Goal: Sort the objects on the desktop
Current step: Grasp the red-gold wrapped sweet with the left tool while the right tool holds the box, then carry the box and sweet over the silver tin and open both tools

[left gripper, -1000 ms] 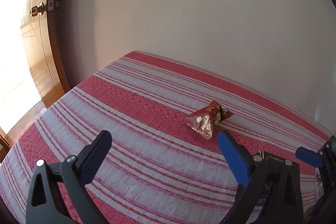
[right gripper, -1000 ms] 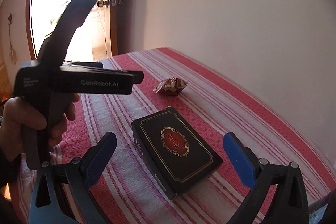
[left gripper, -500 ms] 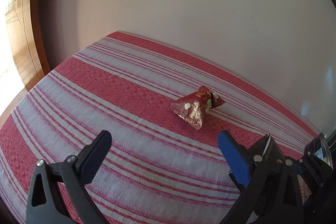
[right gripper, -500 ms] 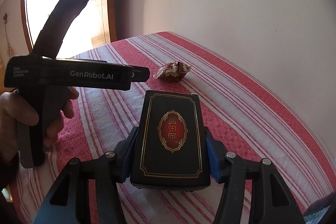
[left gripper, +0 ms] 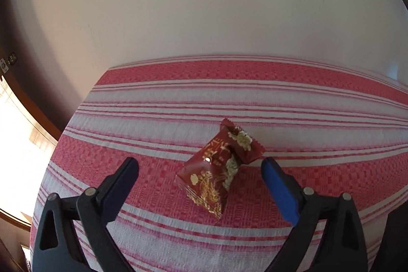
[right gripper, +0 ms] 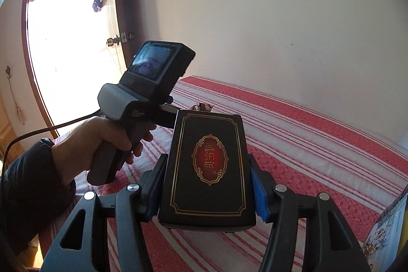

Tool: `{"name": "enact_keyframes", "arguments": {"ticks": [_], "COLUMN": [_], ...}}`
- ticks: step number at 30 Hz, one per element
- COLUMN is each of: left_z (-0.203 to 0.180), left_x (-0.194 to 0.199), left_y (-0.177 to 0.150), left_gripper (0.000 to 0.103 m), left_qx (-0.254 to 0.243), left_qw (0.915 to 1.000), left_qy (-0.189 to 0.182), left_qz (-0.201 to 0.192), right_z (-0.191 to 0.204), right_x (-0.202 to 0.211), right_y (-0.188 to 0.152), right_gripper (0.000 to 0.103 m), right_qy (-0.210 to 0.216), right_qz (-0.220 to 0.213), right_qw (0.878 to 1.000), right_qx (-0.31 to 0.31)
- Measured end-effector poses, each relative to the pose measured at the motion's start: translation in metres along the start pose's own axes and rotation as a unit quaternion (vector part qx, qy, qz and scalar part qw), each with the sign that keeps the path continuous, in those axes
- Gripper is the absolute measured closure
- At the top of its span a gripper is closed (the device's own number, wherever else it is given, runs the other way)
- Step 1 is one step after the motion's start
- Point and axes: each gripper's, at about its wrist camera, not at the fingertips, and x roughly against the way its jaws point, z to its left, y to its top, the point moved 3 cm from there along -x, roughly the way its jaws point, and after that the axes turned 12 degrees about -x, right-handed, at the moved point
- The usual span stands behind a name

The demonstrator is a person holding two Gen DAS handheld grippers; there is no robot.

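Lifted since the earlier frame, black box sits clamped in right hand-held gripper; left hand-held gripper, wide but closing, straddles red packet untouched.

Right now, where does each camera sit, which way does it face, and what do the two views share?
Left wrist: on the left tool, looking down at the candy packet on the striped cloth; its jaws are closing, not touching the packet.
Right wrist: on the right tool, facing the wall; it grips the black box; the left hand shows.
Shared: packet, cloth, wall, left tool.
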Motion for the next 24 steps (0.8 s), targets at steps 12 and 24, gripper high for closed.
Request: {"name": "enact_keyframes", "arguments": {"ticks": [12, 24], "left_z": [0.017, 0.028], "left_x": [0.001, 0.044], "left_y": [-0.004, -0.013], "left_gripper": [0.058, 0.065], "left_qx": [0.065, 0.097], "left_qw": [0.9961, 0.9860], "left_qy": [-0.056, -0.061], "left_qz": [-0.018, -0.121], "right_z": [0.002, -0.004], "right_x": [-0.010, 0.003], "right_y": [-0.004, -0.001], "right_gripper": [0.043, 0.043], "right_qy": [-0.012, -0.045], "right_qz": [0.009, -0.036], "right_qw": [1.000, 0.998], "right_qx": [-0.007, -0.015]}}
